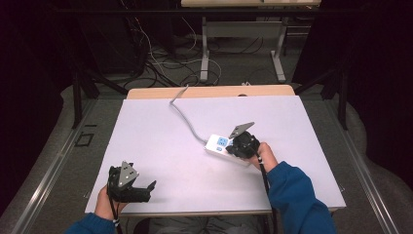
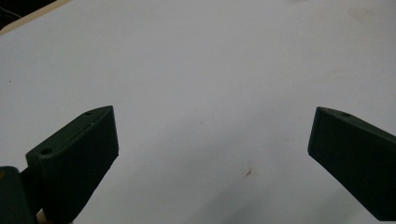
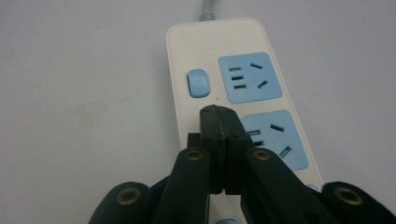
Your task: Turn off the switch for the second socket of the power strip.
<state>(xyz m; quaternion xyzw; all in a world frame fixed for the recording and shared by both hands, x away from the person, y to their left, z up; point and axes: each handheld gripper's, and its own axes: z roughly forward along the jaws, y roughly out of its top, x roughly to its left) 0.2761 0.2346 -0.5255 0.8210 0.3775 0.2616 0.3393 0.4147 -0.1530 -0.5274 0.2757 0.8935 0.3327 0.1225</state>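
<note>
Jaws of your right gripper (image 3: 219,116) were pressed flat together with nothing between them; their tips hovered over the power strip (image 3: 233,88), just short of its blue switch button (image 3: 197,83), beside the second blue socket (image 3: 273,137); the strip lay on the white table (image 1: 160,141), its grey cable (image 1: 187,119) trailing off its far end; well apart from the strip, toward your near-left, your left gripper (image 2: 210,140) stood wide open and empty.
</note>
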